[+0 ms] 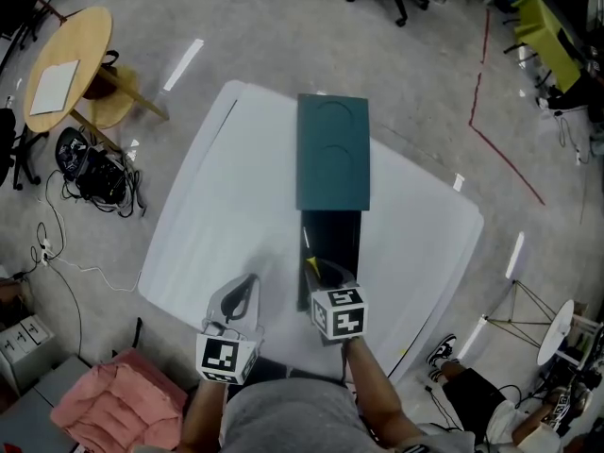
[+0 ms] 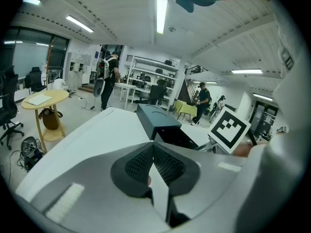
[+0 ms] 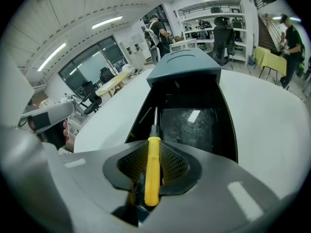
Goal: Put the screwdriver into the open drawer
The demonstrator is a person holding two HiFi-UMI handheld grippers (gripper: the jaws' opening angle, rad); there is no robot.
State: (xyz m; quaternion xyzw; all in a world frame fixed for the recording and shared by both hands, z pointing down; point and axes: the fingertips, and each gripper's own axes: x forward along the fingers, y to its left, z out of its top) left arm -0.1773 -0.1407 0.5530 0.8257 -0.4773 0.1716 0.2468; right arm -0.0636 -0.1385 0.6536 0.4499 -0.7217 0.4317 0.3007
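Yellow-handled screwdriver (image 3: 152,171) clamped in right gripper (image 1: 323,276), shaft over near end of open drawer (image 3: 194,123). Jaws of left gripper (image 2: 153,149) together, empty, over white table (image 1: 217,196).

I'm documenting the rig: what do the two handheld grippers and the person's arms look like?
The left gripper and right gripper share light grey moulded shells with dark, textured fingers. Each carries a white cube printed with black square markers. No cables show on them. The forearms are unsleeved, and the person wears a grey top.
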